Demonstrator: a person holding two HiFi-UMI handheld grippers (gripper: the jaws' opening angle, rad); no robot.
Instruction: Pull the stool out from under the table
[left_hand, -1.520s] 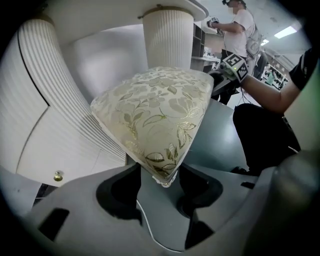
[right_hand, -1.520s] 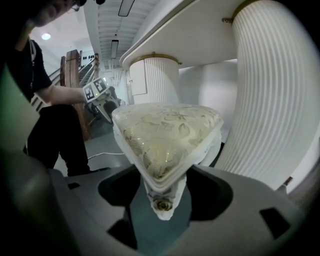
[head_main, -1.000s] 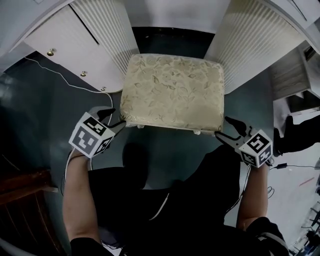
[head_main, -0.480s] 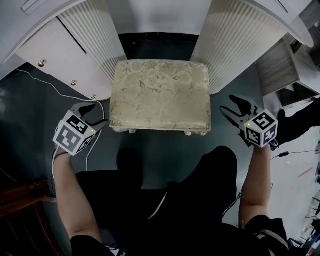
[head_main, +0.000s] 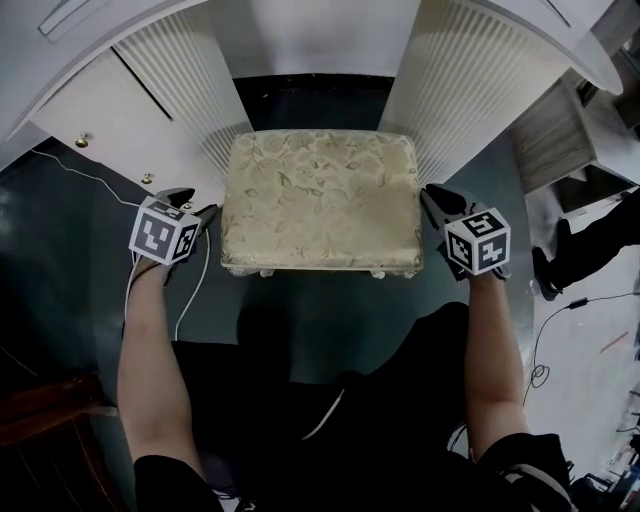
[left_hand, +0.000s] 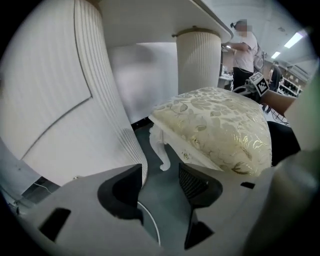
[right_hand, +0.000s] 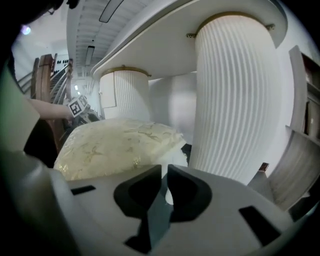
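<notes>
The stool (head_main: 320, 200) has a cream floral cushion and white carved legs, and it stands on the dark floor between the table's two fluted white pedestals. My left gripper (head_main: 197, 203) is just off the stool's left side, apart from it. Its jaws have just been closing a little but still stand open, with only floor between them (left_hand: 159, 172); the stool (left_hand: 215, 125) lies ahead to the right. My right gripper (head_main: 437, 200) sits close beside the stool's right edge. Its jaws have just been closing and leave only a thin slit, empty (right_hand: 164, 170). The stool (right_hand: 115, 145) is to its left.
The left pedestal (head_main: 190, 90) and the right pedestal (head_main: 460, 80) flank the stool closely. A thin white cable (head_main: 195, 290) runs over the floor under my left hand. Dark wooden furniture (head_main: 40, 400) is at the lower left, grey shelving (head_main: 560, 140) at the right. A person (left_hand: 245, 50) stands far off.
Both grippers have left the stool's front corners and come up beside its left and right sides. The right jaws went from wide open to nearly together. The stool stays between the pedestals.
</notes>
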